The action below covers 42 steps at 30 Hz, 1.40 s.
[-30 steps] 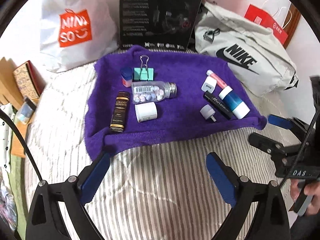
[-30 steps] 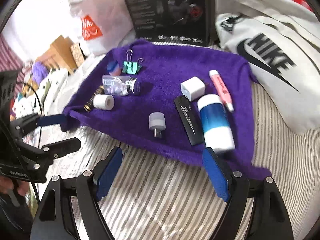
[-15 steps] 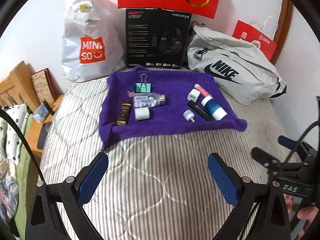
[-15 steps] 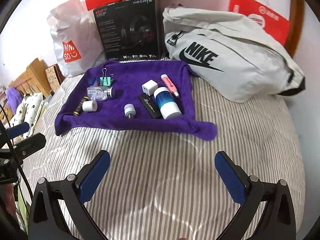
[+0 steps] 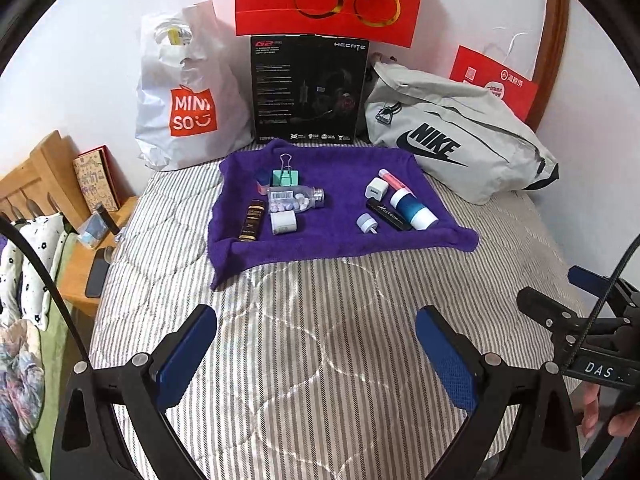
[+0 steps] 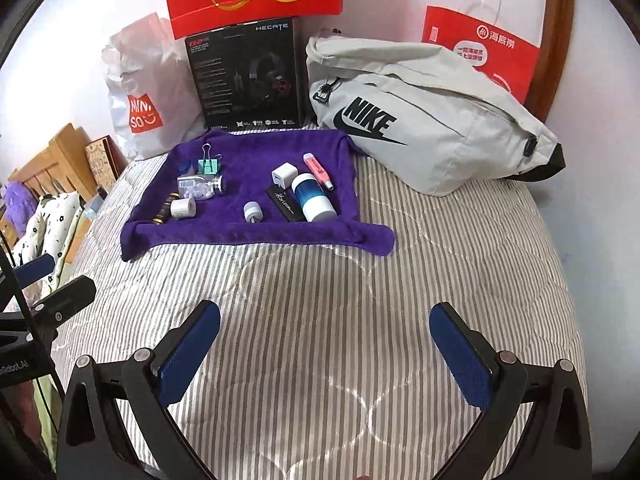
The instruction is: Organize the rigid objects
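Note:
A purple towel (image 5: 336,240) (image 6: 240,236) lies on the striped bed with small objects in two groups. On its left are a teal binder clip (image 5: 285,176), a clear pill bottle (image 5: 294,200), a brown tube (image 5: 252,221) and a white jar (image 5: 283,222). On its right are a white charger (image 5: 376,189), a pink highlighter (image 5: 394,179), a blue-and-white bottle (image 6: 313,197), a black stick (image 6: 285,205) and a small grey plug (image 6: 253,212). My left gripper (image 5: 316,356) and right gripper (image 6: 326,356) both stand open over bare bedding, well short of the towel, holding nothing.
Against the wall stand a white Miniso bag (image 5: 188,96), a black headset box (image 5: 308,92), a grey Nike bag (image 5: 452,140) and red paper bags (image 6: 480,48). A wooden bedside shelf (image 5: 80,248) with a phone lies left of the bed.
Both grippers have drawn back and up from the towel, so it looks smaller and farther away. The right gripper's jaws have spread wider. The objects on the towel have not moved.

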Tool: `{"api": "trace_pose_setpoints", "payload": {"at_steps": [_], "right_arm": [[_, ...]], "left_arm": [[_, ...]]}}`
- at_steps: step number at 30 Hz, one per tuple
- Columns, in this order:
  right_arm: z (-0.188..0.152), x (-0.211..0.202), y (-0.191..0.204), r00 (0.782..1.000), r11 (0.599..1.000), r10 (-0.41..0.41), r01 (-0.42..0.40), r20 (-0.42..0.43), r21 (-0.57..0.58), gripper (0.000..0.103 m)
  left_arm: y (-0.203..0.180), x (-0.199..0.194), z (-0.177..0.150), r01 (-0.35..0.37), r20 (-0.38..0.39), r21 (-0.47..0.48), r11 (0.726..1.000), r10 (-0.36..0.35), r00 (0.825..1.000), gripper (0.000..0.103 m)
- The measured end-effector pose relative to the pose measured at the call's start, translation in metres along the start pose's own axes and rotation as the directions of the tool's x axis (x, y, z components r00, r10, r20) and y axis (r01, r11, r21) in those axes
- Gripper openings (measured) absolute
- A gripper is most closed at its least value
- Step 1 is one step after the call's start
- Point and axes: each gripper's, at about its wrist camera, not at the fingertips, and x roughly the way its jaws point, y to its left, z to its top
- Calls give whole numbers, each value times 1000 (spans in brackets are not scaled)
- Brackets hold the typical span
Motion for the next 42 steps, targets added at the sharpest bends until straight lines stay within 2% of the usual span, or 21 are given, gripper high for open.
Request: {"api": "trace_pose_setpoints", "payload": {"at_steps": [42], "right_arm": [[-15, -23, -9, 999, 1000, -4, 4, 32, 9, 103]], "left_arm": [[-1, -9, -11, -22, -11, 34, 999, 22, 1000, 101]]}}
